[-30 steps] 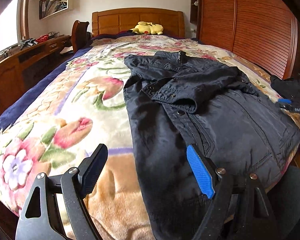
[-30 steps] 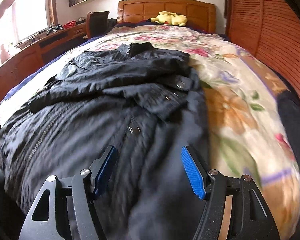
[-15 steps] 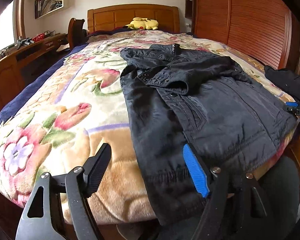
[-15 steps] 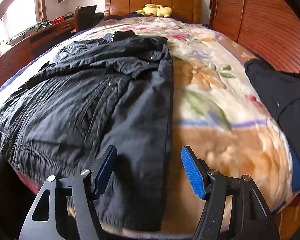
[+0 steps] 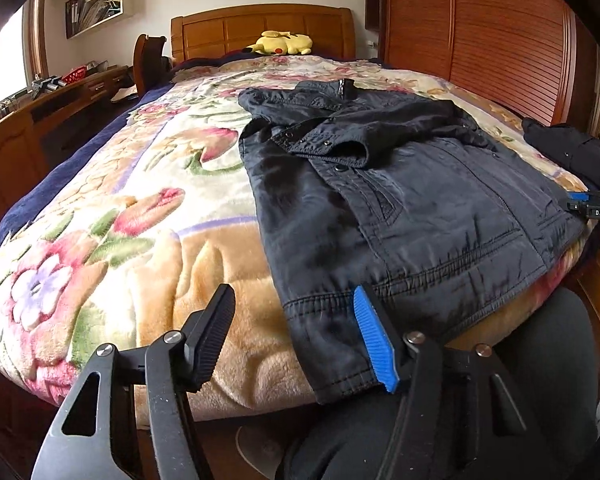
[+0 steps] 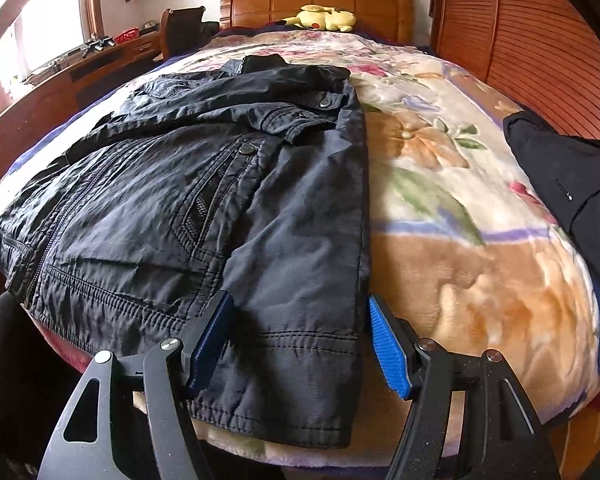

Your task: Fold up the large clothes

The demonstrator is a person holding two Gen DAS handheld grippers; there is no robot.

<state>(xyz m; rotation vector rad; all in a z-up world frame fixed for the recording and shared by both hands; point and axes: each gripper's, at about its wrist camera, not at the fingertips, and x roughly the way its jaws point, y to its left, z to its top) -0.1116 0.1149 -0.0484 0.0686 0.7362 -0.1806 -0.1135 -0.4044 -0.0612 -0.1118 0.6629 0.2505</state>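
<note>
A large dark navy jacket lies flat on the flowered blanket, collar toward the headboard, hem hanging over the bed's foot edge. It also shows in the right wrist view, with both sleeves folded across the chest. My left gripper is open at the hem's left corner, holding nothing. My right gripper is open, its fingers either side of the hem's right corner. The right gripper also shows at the far right of the left wrist view.
A second dark garment lies at the bed's right edge. A yellow plush toy sits by the wooden headboard. A wooden desk runs along the left; a slatted wooden wardrobe stands on the right.
Both grippers have drawn back from over the jacket to the foot of the bed, so the hem now sits just in front of them. Both stay open.
</note>
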